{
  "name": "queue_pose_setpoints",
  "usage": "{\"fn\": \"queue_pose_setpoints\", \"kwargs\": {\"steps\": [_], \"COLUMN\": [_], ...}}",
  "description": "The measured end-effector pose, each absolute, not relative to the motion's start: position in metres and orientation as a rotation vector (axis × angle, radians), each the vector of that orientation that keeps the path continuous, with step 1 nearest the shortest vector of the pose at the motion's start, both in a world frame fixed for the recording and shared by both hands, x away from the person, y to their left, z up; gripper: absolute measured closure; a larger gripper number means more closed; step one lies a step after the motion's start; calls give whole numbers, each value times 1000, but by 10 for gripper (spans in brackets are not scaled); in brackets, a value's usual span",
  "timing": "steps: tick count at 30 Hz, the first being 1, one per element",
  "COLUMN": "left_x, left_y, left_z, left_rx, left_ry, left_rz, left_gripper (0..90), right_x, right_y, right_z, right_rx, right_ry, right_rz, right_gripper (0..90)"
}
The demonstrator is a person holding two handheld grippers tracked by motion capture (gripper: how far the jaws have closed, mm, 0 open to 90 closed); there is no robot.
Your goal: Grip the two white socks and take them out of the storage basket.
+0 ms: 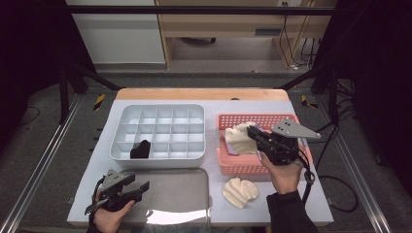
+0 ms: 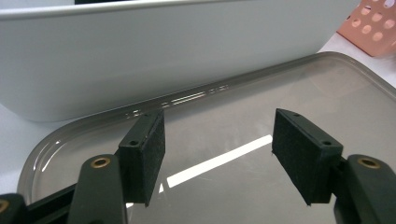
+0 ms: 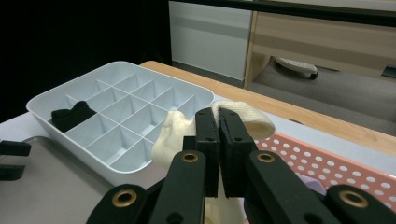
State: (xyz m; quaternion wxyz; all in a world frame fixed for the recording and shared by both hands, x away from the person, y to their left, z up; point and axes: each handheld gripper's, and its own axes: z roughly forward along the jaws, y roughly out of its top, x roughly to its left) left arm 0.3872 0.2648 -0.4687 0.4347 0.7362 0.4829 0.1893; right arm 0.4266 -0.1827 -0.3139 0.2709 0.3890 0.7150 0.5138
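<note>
My right gripper is shut on a cream sock and holds it above the left end of the pink basket. A second cream sock lies on the table in front of the basket. A black sock sits in a front compartment of the white divided box. My left gripper stands open over the grey metal tray, nothing between its pads.
The white box's wall rises just beyond the metal tray. A corner of the pink basket shows at the left gripper view's upper right. A wooden strip edges the table's far side. Black frame bars stand around the table.
</note>
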Motion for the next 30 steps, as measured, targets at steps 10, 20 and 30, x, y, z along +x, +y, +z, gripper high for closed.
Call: {"fn": "queue_pose_setpoints", "kwargs": {"steps": [10, 20, 30], "left_x": [387, 385, 385], "left_y": [264, 265, 264], "left_z": [-468, -466, -467], "left_rx": [1829, 1819, 1821], "left_ry": [1198, 1192, 1192], "left_rz": [467, 476, 476], "left_gripper": [346, 345, 345], "right_x": [392, 366, 352], "right_y": [-194, -214, -246], "right_z": [-321, -361, -398], "right_rx": [1042, 1137, 1307], "right_ry": [1937, 1975, 1948], "right_rz": [1407, 1368, 1266], "right_gripper": [880, 879, 877]}}
